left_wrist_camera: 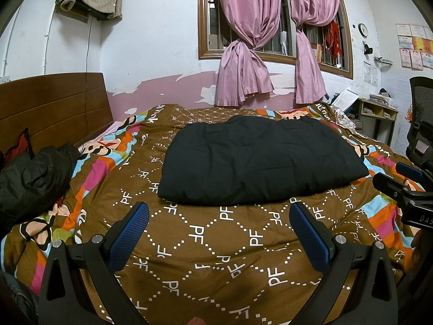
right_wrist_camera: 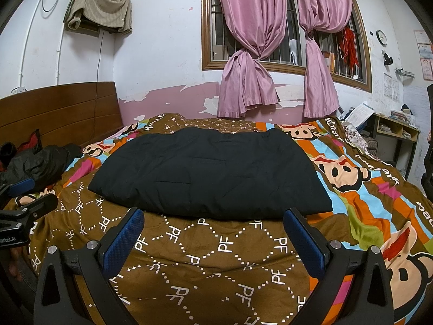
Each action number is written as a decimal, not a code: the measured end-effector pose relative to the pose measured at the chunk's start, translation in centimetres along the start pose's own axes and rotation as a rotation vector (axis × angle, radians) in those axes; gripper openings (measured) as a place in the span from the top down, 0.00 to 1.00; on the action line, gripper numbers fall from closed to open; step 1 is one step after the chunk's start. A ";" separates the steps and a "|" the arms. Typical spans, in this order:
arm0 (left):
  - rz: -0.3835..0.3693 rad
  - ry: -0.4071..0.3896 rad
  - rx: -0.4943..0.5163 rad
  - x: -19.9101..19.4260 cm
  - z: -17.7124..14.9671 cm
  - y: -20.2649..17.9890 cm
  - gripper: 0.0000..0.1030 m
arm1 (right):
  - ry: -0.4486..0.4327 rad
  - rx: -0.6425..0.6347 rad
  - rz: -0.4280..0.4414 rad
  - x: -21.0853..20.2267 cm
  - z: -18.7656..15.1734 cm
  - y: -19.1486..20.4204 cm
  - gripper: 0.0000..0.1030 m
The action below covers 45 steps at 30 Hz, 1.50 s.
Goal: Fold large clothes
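A black padded garment [left_wrist_camera: 259, 159] lies folded in a flat rectangle on the brown patterned bedspread [left_wrist_camera: 216, 243]; it also shows in the right wrist view [right_wrist_camera: 208, 173]. My left gripper [left_wrist_camera: 219, 211] is open and empty, hovering over the bedspread just in front of the garment's near edge. My right gripper [right_wrist_camera: 213, 219] is open and empty, also just short of the near edge. The right gripper shows at the right edge of the left wrist view [left_wrist_camera: 400, 178]. The left gripper shows at the left edge of the right wrist view [right_wrist_camera: 27, 192].
A second dark jacket [left_wrist_camera: 35, 176] lies crumpled at the bed's left by the wooden headboard [left_wrist_camera: 51, 108]. Pink curtains [left_wrist_camera: 243, 62] hang at the window behind. A desk [left_wrist_camera: 379, 116] and an office chair [left_wrist_camera: 422, 124] stand at the right.
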State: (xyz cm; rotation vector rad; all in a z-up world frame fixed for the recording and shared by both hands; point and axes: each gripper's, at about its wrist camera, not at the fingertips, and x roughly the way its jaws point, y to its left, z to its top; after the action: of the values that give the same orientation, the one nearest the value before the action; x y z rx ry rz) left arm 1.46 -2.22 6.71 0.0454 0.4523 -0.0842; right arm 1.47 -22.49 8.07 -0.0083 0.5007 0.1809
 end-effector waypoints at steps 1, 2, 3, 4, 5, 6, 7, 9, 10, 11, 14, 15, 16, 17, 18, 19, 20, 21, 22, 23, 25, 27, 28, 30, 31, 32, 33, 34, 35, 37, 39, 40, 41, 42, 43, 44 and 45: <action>0.001 0.000 0.000 0.0 0.0 0.0 0.02 | 0.000 0.000 0.000 0.0 0.0 0.0 0.00; 0.001 -0.001 0.000 0.0 0.0 0.0 0.02 | 0.000 0.000 0.000 0.0 0.0 0.0 0.00; 0.000 -0.001 0.000 0.0 0.0 0.0 0.02 | 0.000 0.000 0.000 0.0 0.0 0.0 0.00; 0.001 0.000 -0.001 0.0 0.0 0.0 0.02 | 0.000 0.000 0.000 0.0 0.0 0.0 0.00; 0.001 0.000 0.000 0.0 0.0 0.0 0.02 | 0.000 0.000 0.000 0.0 0.0 0.0 0.00; 0.001 0.000 0.000 0.0 0.0 0.0 0.02 | 0.000 0.000 0.000 0.0 0.0 0.0 0.00; 0.001 0.000 0.000 0.0 0.0 0.0 0.02 | 0.000 0.000 0.000 0.0 0.0 0.0 0.00; 0.000 0.000 -0.001 0.0 0.0 0.0 0.02 | 0.001 0.001 0.000 0.0 0.0 0.0 0.00; 0.001 0.001 0.000 0.0 0.0 0.0 0.02 | 0.000 0.001 0.000 0.0 0.0 0.0 0.00; 0.001 0.000 0.000 0.0 0.0 0.0 0.02 | 0.001 0.001 0.000 0.0 0.0 0.0 0.00; -0.001 0.000 0.001 -0.1 0.0 -0.1 0.02 | 0.001 0.001 0.001 0.0 0.0 0.0 0.00; -0.001 0.000 0.001 -0.1 0.0 -0.1 0.02 | 0.001 0.001 0.001 0.0 0.0 0.0 0.00; -0.001 0.000 0.002 -0.1 0.0 0.0 0.02 | 0.001 0.001 0.001 0.0 0.0 0.0 0.00; 0.000 0.000 0.002 -0.1 0.0 -0.1 0.02 | 0.001 0.001 0.001 0.0 0.0 0.1 0.00; 0.000 0.001 0.002 -0.1 0.0 0.0 0.02 | 0.001 0.001 0.001 0.0 0.0 0.0 0.00; -0.001 0.000 0.002 -0.1 0.0 0.0 0.02 | 0.001 0.001 0.001 0.0 0.0 0.0 0.00; -0.001 0.001 0.002 -0.1 0.0 -0.1 0.02 | 0.001 0.001 0.001 0.0 0.0 0.0 0.00; 0.000 0.001 0.002 -0.1 0.0 -0.1 0.02 | 0.001 0.001 0.001 0.0 0.0 0.1 0.00; 0.000 0.001 0.002 -0.1 0.0 -0.1 0.02 | 0.001 0.001 0.001 0.0 0.0 0.0 0.00; -0.001 0.001 0.002 -0.1 0.0 -0.1 0.02 | 0.001 0.001 0.001 0.0 0.0 0.0 0.00; 0.000 0.000 0.002 -0.1 0.0 -0.1 0.02 | 0.001 0.001 0.001 0.0 0.0 0.1 0.00; 0.000 0.001 0.001 -0.1 0.0 -0.1 0.02 | 0.001 0.001 0.001 0.0 0.0 0.0 0.00; -0.001 0.001 0.000 -0.1 0.0 -0.1 0.02 | 0.001 0.001 0.001 0.0 0.0 0.0 0.00; -0.002 0.001 0.001 -0.1 0.0 0.0 0.02 | 0.001 0.001 0.001 0.0 0.0 0.0 0.00; -0.001 0.001 0.002 -0.1 0.0 -0.1 0.02 | 0.001 0.002 0.001 0.0 0.0 0.0 0.00; -0.001 0.001 0.002 -0.1 0.0 -0.1 0.02 | 0.002 0.002 0.001 0.0 0.1 0.0 0.00; -0.001 0.002 0.002 -0.1 0.0 -0.1 0.01 | 0.002 0.001 0.001 0.0 0.1 0.0 0.00; -0.001 0.002 0.001 -0.1 0.0 -0.1 0.02 | 0.002 0.002 0.001 0.0 0.1 0.1 0.00; -0.001 0.002 0.001 -0.1 0.0 -0.1 0.02 | 0.001 0.002 0.001 0.0 0.1 0.0 0.00; -0.005 0.004 0.001 -0.1 0.0 -0.1 0.02 | 0.001 0.002 0.001 0.0 0.1 0.1 0.00; -0.008 0.005 0.003 -0.1 -0.1 -0.2 0.02 | 0.002 0.002 0.001 0.0 0.1 0.0 0.00; -0.009 0.005 0.003 -0.1 -0.1 -0.2 0.02 | 0.001 0.002 0.001 0.0 0.1 0.1 0.00; -0.012 0.006 0.004 -0.2 -0.2 -0.2 0.02 | 0.002 0.002 0.001 0.0 0.1 0.0 0.00; -0.013 0.006 0.004 -0.2 -0.3 -0.2 0.02 | 0.002 0.002 0.001 0.0 0.1 0.0 0.00; -0.013 0.007 0.005 -0.2 -0.3 -0.2 0.02 | 0.002 0.003 0.001 0.0 0.1 0.1 0.00; -0.013 0.007 0.005 -0.2 -0.3 -0.2 0.02 | 0.002 0.002 0.001 0.0 0.1 0.0 0.00; -0.014 0.007 0.005 -0.2 -0.3 -0.2 0.02 | 0.002 0.002 0.001 0.0 0.1 0.0 0.00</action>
State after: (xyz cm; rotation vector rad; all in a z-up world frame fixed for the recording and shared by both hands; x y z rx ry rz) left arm 1.12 -2.41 6.49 0.0476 0.4598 -0.0989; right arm 1.49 -22.49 8.16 -0.0059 0.5029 0.1816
